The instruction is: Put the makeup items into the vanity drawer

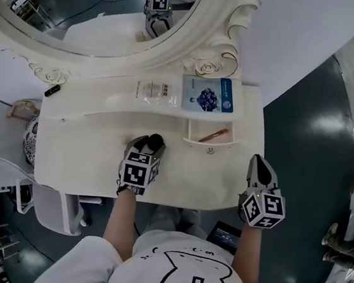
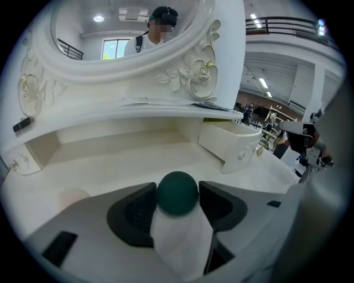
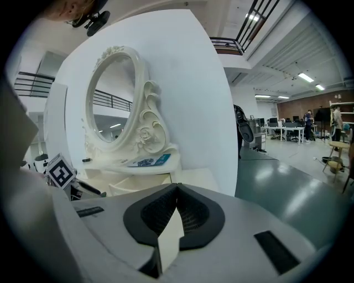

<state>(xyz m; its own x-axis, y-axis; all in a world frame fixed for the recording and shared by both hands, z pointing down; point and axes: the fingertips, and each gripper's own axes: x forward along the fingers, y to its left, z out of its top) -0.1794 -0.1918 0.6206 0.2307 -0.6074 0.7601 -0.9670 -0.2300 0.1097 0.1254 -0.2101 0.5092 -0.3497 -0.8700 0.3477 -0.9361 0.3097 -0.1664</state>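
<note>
**A:** How far along is the vanity job?

**B:** Barely begun, I'd judge. The drawer (image 1: pixel 191 135) stands pulled out at about 1 o'clock from the left claw (image 1: pixel 146 145). Only one thing lies in it, a slim red stick (image 1: pixel 214 135) (a lip pencil, perhaps; too small to say).

**A:** And what has the left claw got?

**B:** A dark green ball (image 2: pixel 177 192), right at the tips. The jaws stand about halfway apart, and both pads touch its sides. It sits over the middle of the tabletop (image 1: pixel 86 159). Whether it is lifted clear of the surface, I cannot tell.

**A:** The right one?

**B:** The right claw (image 3: pixel 176 190) has its jaws pressed together with nothing between them. It hangs off the table's front corner, at about 4 o'clock from the left claw.

**A:** So what is left?

**B:** The ball has to travel to the drawer at 1 o'clock. On the shelf at 12 o'clock a white sachet (image 1: pixel 152 90) and a blue packet (image 1: pixel 208 94) lie side by side. A small black item (image 1: pixel 52 90) sits at the shelf's 10 o'clock end. Those probably go in too, so most of the work lies ahead.
</note>
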